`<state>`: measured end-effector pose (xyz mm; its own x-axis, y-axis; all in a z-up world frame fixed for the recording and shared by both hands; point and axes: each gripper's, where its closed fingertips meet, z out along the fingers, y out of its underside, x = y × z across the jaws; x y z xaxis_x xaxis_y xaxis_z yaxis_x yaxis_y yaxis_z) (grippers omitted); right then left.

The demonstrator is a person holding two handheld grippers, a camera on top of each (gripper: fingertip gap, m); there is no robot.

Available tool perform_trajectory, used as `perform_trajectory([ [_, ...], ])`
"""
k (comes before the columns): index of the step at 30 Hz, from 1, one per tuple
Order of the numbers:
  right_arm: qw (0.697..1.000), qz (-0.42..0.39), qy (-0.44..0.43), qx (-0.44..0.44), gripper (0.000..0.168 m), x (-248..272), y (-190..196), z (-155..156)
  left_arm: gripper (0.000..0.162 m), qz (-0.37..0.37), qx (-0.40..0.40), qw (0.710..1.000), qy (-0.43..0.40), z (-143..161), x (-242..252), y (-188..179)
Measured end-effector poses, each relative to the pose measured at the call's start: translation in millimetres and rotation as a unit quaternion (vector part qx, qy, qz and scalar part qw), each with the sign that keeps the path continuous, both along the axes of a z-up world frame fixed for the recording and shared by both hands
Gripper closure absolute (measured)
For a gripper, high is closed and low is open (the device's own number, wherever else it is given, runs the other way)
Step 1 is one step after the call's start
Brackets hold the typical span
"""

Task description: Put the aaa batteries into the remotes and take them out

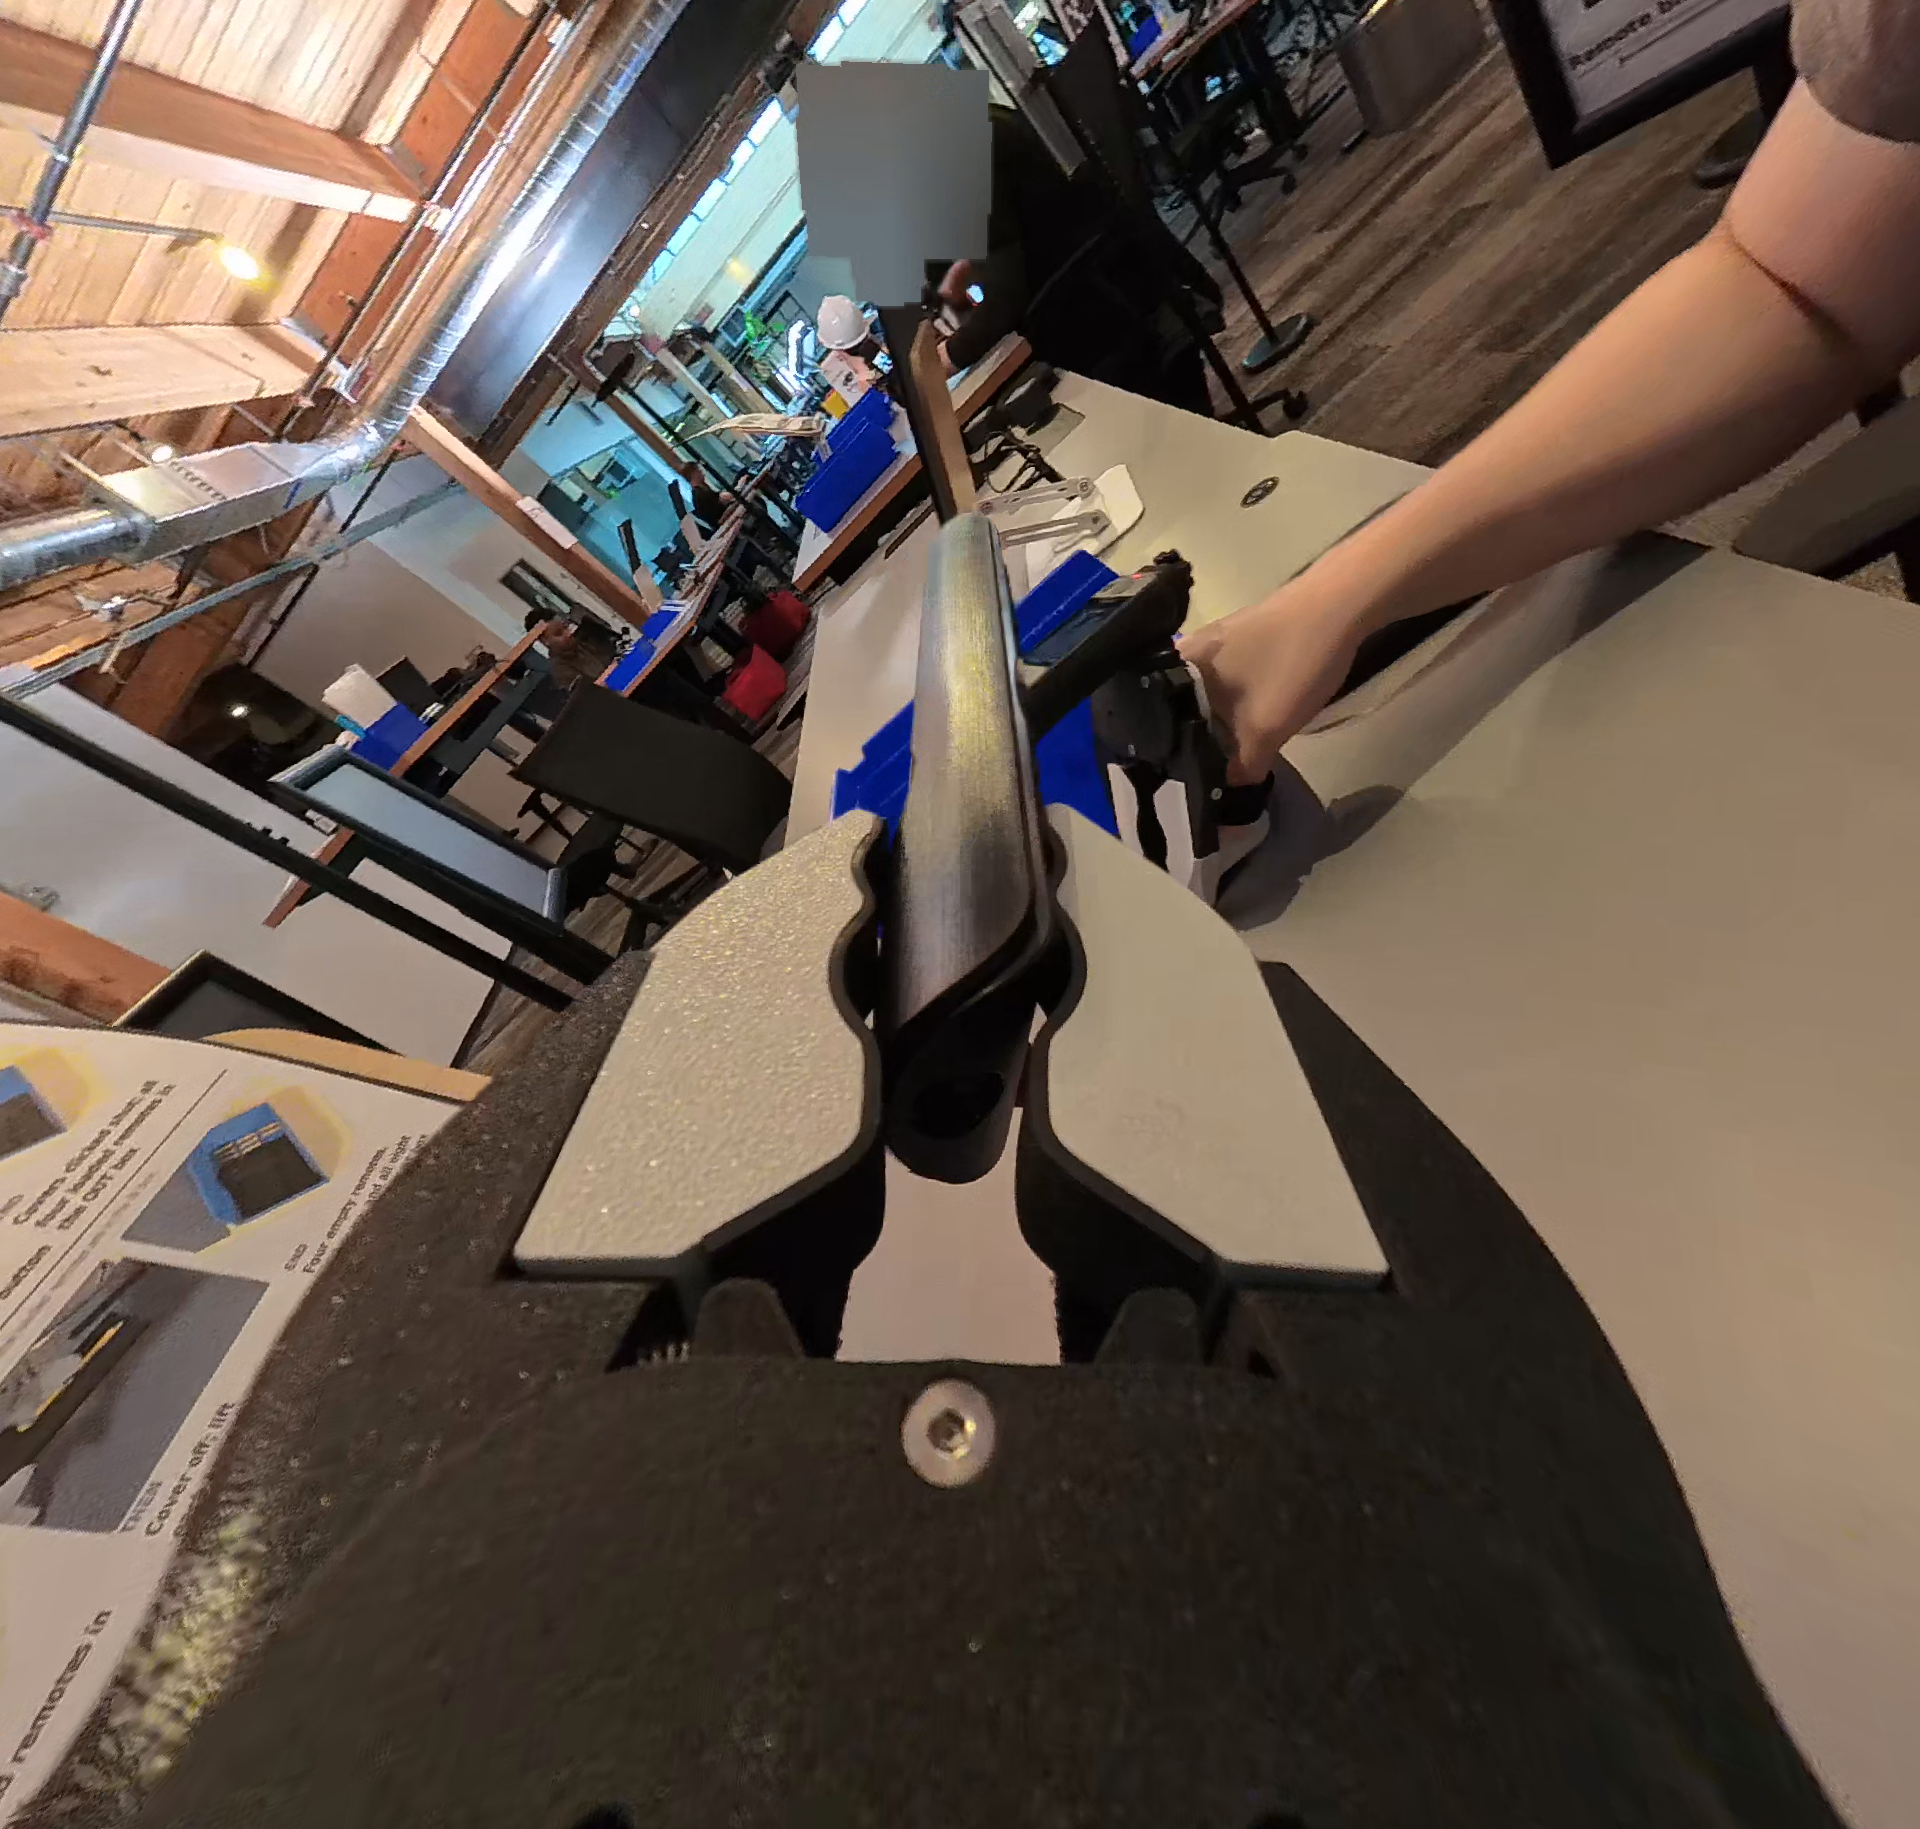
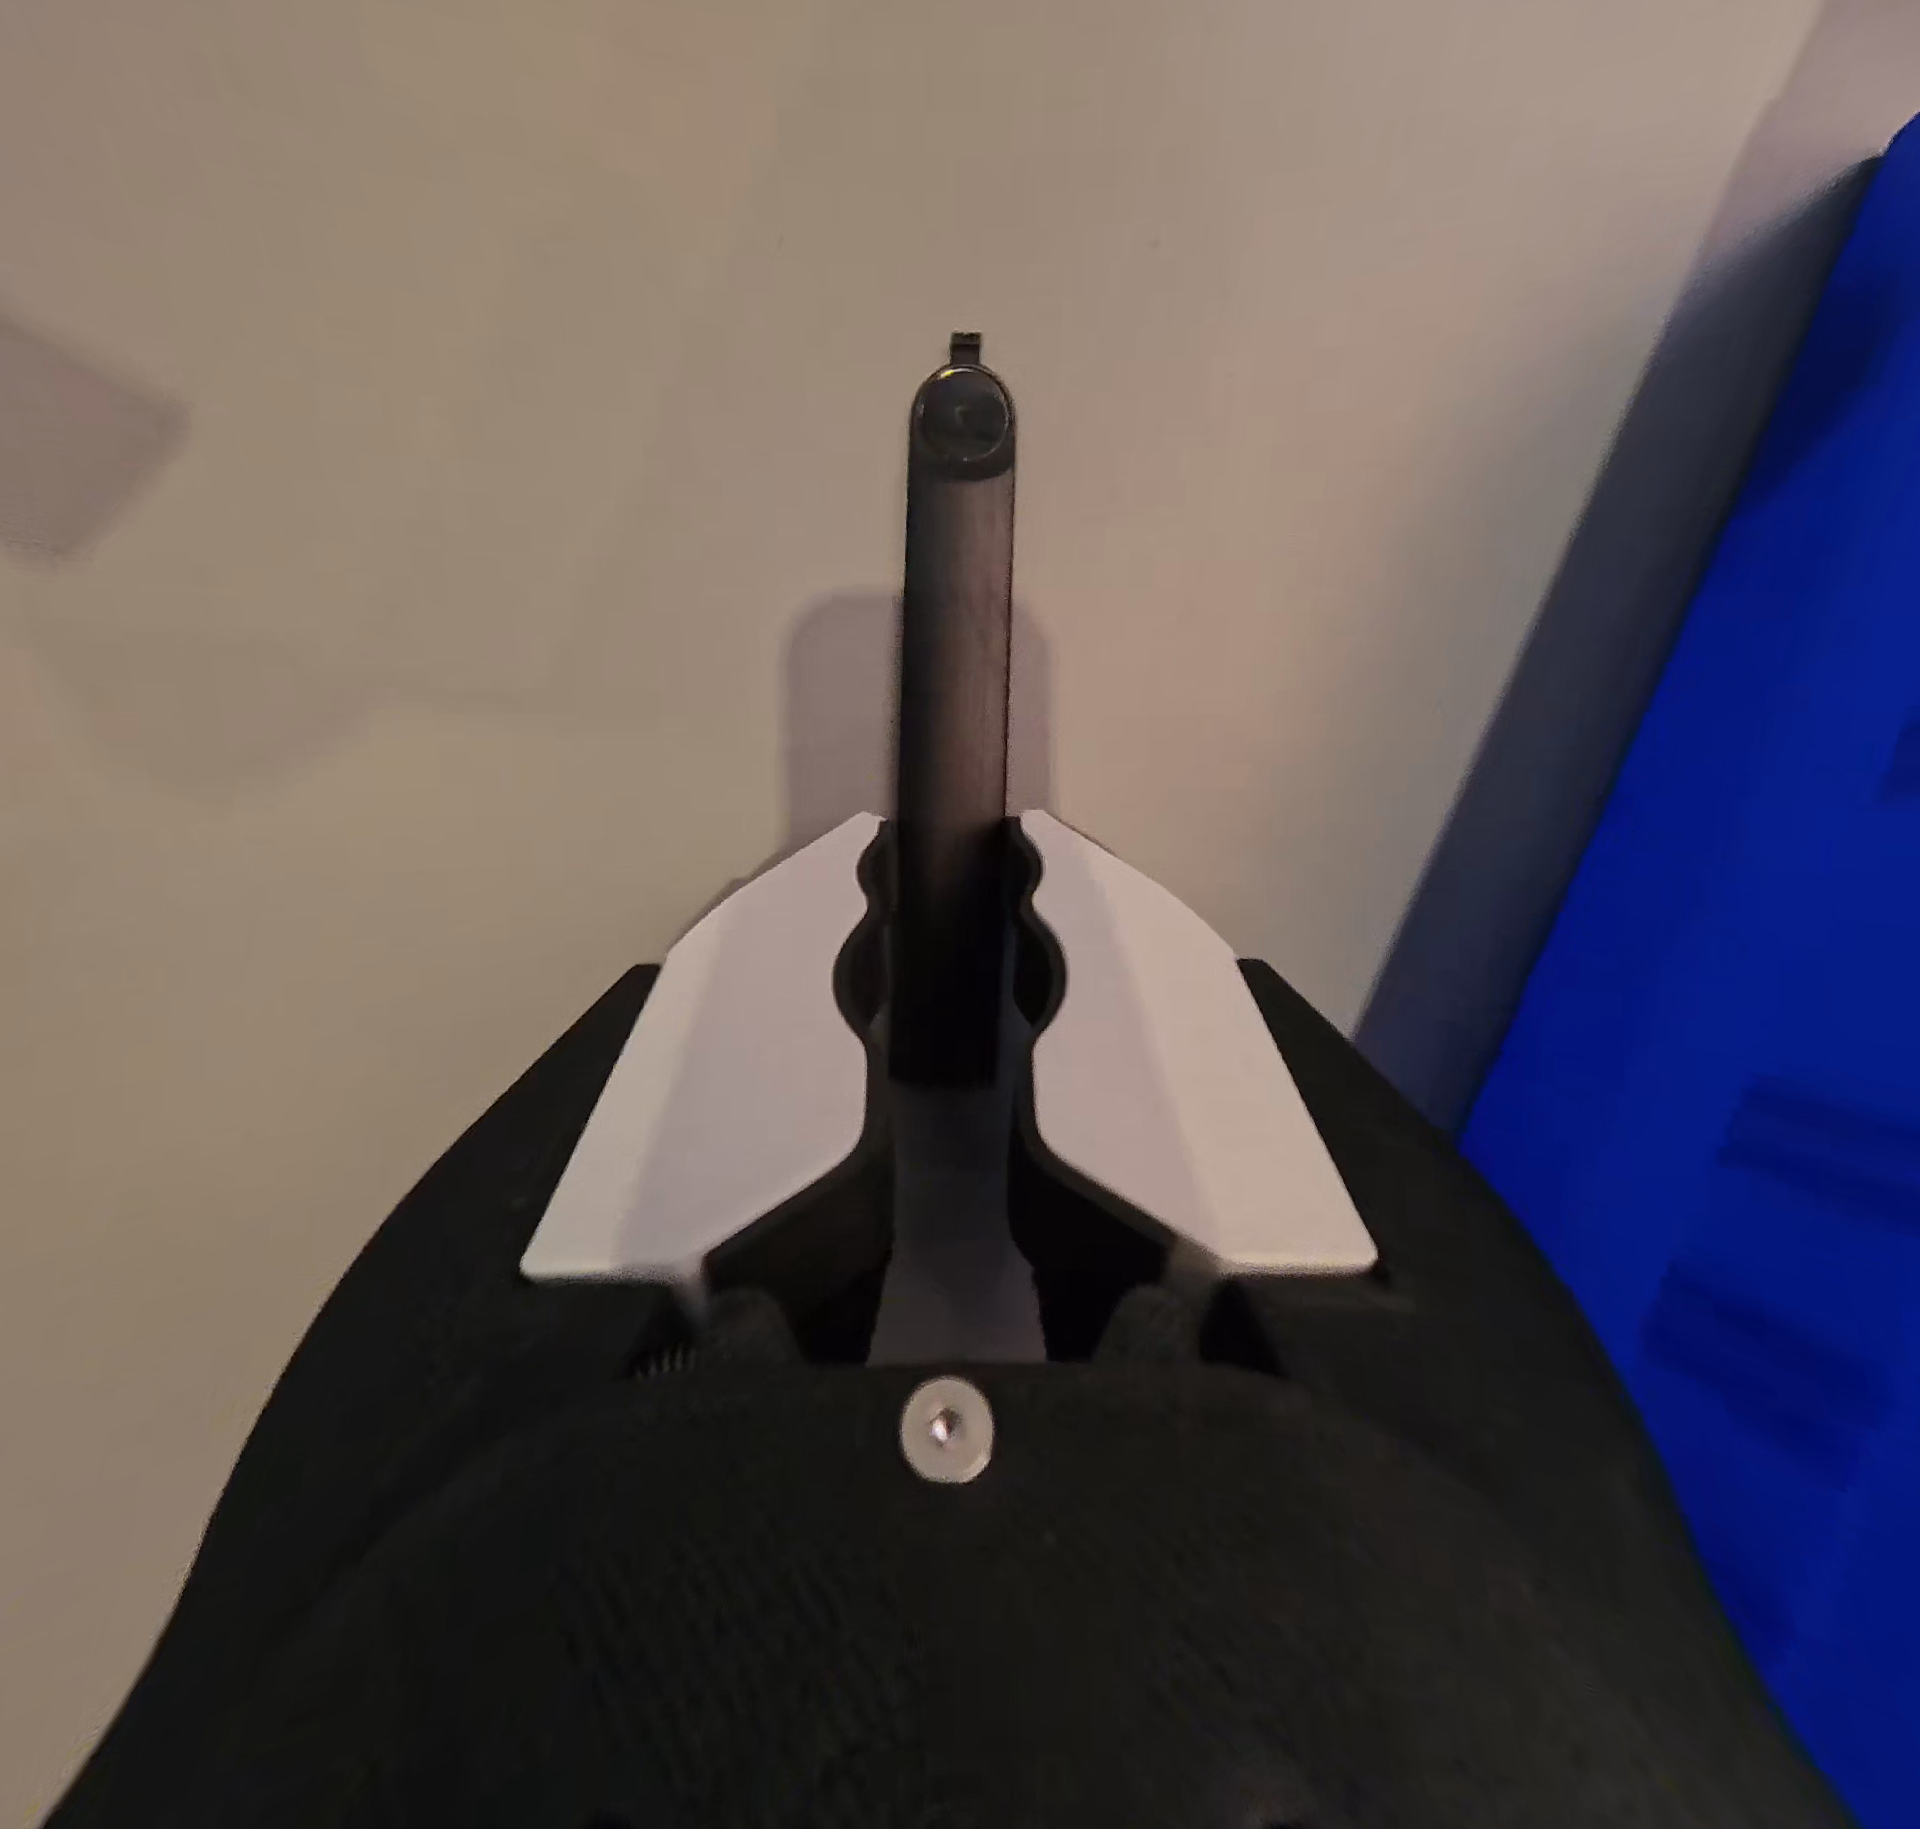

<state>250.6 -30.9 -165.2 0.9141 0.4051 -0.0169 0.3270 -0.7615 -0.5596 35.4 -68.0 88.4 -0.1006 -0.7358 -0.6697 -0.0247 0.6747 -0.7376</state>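
My left gripper (image 1: 966, 844) is shut on a long black remote (image 1: 966, 719) and holds it tilted up off the white table (image 1: 1558, 948), its far end pointing away. My right gripper (image 2: 951, 834) is shut on a slim black strip (image 2: 956, 636) with a round mark and a small tab at its far end, which looks like a remote's back cover. It holds the strip just above the table (image 2: 468, 377). The right gripper also shows in the left wrist view (image 1: 1174, 792), held by a hand (image 1: 1268, 678) and pointing down. No batteries are in sight.
Blue bins (image 1: 1070, 595) stand on the table behind the remote; one blue bin (image 2: 1714, 844) lies close to the right of my right gripper. A printed instruction sheet (image 1: 156, 1260) lies at the left. Desks, chairs and people fill the room beyond.
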Motion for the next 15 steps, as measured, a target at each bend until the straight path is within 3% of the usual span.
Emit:
perform_trajectory([
  [8, 1.0, 0.03, 0.005, -0.007, 0.148, 4.4, -3.4, 13.5, 0.137, -0.022, -0.041, 0.998, 0.036, -24.1, 3.4, 5.7],
  [15, 0.989, 0.094, 0.118, 0.007, 0.148, -15.8, -15.7, 81.7, 0.137, -0.05, -0.033, 0.997, 0.042, -31.4, 4.0, -0.7],
])
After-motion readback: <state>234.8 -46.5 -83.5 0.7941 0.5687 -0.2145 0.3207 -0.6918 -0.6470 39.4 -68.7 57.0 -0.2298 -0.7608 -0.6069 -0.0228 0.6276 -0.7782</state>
